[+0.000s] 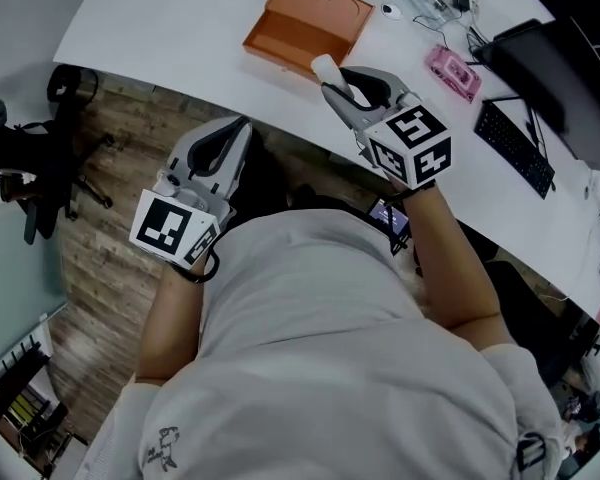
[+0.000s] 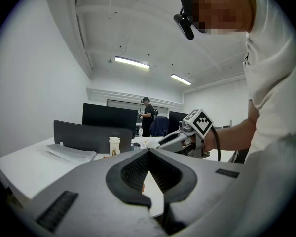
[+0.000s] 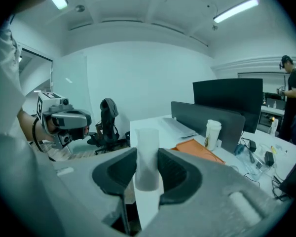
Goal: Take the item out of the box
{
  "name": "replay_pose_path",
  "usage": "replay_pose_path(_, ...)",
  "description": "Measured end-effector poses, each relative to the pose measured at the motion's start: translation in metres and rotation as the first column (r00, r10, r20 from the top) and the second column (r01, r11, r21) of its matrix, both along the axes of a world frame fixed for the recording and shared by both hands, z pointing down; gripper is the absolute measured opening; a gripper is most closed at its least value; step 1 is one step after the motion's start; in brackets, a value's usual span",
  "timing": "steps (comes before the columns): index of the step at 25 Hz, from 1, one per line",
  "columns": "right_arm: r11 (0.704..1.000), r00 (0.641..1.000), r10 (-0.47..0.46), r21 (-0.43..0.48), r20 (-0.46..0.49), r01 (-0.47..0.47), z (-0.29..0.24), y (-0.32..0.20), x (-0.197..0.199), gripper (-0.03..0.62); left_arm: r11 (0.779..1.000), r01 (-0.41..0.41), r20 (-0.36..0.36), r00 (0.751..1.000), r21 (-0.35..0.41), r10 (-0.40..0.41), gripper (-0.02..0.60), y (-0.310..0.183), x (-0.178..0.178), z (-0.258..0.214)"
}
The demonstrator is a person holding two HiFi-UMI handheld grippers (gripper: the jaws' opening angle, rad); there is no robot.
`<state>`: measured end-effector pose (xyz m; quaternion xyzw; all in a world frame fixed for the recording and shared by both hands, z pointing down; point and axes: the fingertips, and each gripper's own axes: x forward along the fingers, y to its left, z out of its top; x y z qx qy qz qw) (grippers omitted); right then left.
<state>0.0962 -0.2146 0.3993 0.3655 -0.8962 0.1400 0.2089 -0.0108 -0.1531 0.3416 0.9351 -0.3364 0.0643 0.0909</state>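
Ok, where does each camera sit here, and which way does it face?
Head view: on the person's head, looking steeply down at the torso, forearms, left gripper, right gripper holding a tube, and the table with the box.
Left gripper view: on the left gripper, looking along its closed fingers across the table; right gripper, forearm and torso show.
Right gripper view: on the right gripper, looking along its fingers, which clamp the tube; left gripper shows at left.
Shared: both gripper views see the cup.

A pink object [image 1: 452,71] and a black keyboard [image 1: 515,148] are seen on the white table [image 1: 170,28], far right; a black office chair [image 1: 50,153] is set at the left.
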Motion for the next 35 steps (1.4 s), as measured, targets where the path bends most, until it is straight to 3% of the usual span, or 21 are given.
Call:
replay_pose_path(9, 0.994, 0.998, -0.022, 0.109, 0.055, 0.016, -0.071, 0.056, 0.004, 0.133, 0.997, 0.077, -0.026, 0.997, -0.003, -0.077, -0.003, 0.054, -0.015, -0.044)
replay_pose_path(19, 0.983, 0.994, 0.05, 0.174, 0.093, -0.066, -0.104, 0.109, -0.001, 0.132, 0.998, 0.026, -0.059, 0.998, 0.065, -0.022, -0.003, 0.102, -0.041, -0.095)
replay_pose_path(24, 0.981, 0.992, 0.078, 0.172, 0.097, -0.094, -0.107, 0.136, -0.026, 0.132, 0.997, 0.014, -0.067, 0.998, 0.074, -0.009, -0.003, 0.124, -0.074, -0.1)
replay_pose_path(35, 0.972, 0.991, 0.085, 0.211, 0.102, -0.105, -0.126, 0.218, -0.12, 0.132, 0.996, -0.003, -0.089, 0.996, 0.088, 0.011, -0.003, 0.196, -0.17, -0.106)
